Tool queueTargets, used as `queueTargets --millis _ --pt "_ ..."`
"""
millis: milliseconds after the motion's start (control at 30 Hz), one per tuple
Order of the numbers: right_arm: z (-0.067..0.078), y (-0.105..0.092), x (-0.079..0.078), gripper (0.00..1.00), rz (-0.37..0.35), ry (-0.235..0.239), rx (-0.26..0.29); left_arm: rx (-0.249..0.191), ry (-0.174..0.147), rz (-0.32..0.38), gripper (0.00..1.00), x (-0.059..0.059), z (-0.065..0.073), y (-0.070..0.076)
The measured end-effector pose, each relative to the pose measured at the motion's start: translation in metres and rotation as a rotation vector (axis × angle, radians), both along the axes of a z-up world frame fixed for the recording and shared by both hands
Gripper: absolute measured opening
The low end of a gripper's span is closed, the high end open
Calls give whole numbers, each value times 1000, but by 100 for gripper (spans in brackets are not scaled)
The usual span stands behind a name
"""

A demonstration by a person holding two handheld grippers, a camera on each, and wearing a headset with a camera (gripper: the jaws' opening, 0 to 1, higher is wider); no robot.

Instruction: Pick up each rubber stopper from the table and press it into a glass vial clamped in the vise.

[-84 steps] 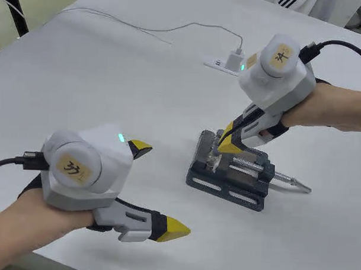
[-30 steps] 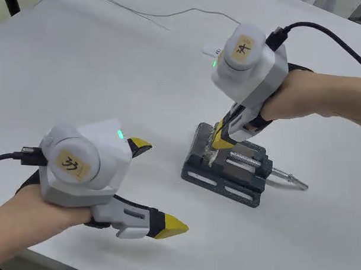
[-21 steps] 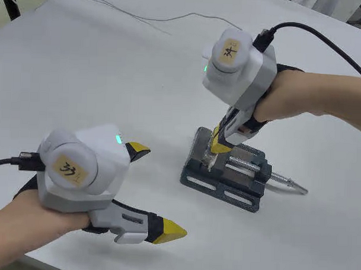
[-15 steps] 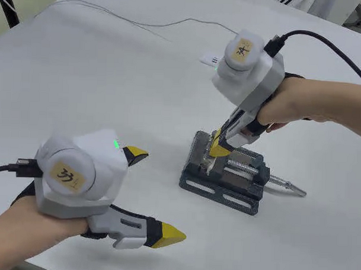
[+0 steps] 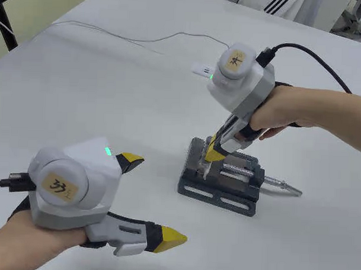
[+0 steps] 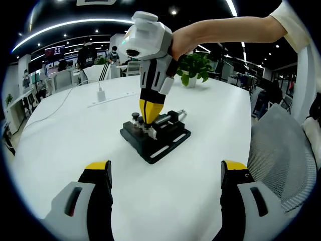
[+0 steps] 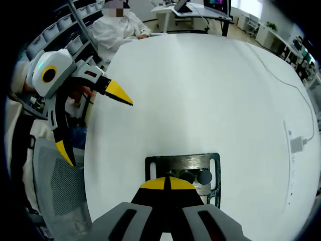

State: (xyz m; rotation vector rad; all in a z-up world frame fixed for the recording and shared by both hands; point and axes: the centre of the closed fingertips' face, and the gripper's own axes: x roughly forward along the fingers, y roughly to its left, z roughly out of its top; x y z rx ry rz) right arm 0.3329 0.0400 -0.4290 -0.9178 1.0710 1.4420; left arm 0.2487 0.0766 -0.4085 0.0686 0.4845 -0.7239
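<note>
A black vise (image 5: 219, 185) stands on the white table, and it is also in the left gripper view (image 6: 156, 136) and the right gripper view (image 7: 213, 163). My right gripper (image 5: 213, 153) points steeply down with its yellow tips together right over the vise jaws. In its own view the right gripper (image 7: 167, 183) is shut, with nothing visible between the tips. A dark round stopper (image 7: 204, 176) sits in the vise just beside them. A small glass vial (image 5: 204, 169) shows under the tips. My left gripper (image 5: 150, 199) hovers open near the table's front left, well away from the vise.
A white charger with its thin cable (image 5: 202, 69) lies behind the vise at the back of the table. The vise's screw handle (image 5: 282, 186) sticks out to the right. A mesh chair (image 6: 281, 150) and a potted plant (image 6: 196, 68) stand beyond the table.
The right gripper has stayed shut over the vise jaws, shifting only slightly. The left gripper has stayed open at the front left. The head camera has moved.
</note>
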Motion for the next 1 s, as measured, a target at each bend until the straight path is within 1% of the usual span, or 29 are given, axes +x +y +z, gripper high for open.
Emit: queueTargets --millis 33,100,167,233,300,367,433,467,533,567,633,667,700,733,767,867,933,1000 --pt "0 0 0 0 -18 3 7 1 0 1 89 0 0 0" --pt "1 0 -2 0 -33 -16 25 11 1 2 89 -1 1 1" --pt "2 1 -4 0 -47 -44 39 9 0 3 89 -4 3 1" --pt "1 4 0 0 -63 -57 44 6 1 3 89 -5 2 1" --pt "1 3 -1 0 -56 -69 47 14 5 -1 89 -6 2 1" --pt "2 3 -1 0 -85 -71 53 18 0 -3 89 -5 4 0" --pt "3 3 -4 0 -56 -94 80 18 -8 -5 89 -4 7 -1" --pt "3 2 -5 0 -58 -98 93 18 -11 -3 89 -3 8 -1" --pt "4 2 -5 0 -89 -93 135 15 -19 0 89 -1 11 0" --pt "4 2 -5 0 -134 -81 163 15 -25 2 89 -1 12 0" --pt "5 1 -5 0 -159 -73 188 14 -30 4 89 -1 14 1" --pt "4 1 -2 0 -167 -71 195 14 -31 5 90 -1 15 1" --pt "4 0 5 0 -176 -71 199 16 -32 4 90 -1 15 1" --pt "3 1 7 0 -190 -71 204 21 -32 1 90 -1 14 1" --pt "3 1 7 0 -185 -77 205 23 -32 -1 90 -1 14 1" --pt "3 1 7 0 -176 -109 214 25 -34 -5 90 -2 14 2" --pt "3 0 9 0 -185 -129 220 23 -37 1 90 -1 15 3" --pt "3 -3 12 6 -180 -154 220 20 -37 5 90 -1 15 5"
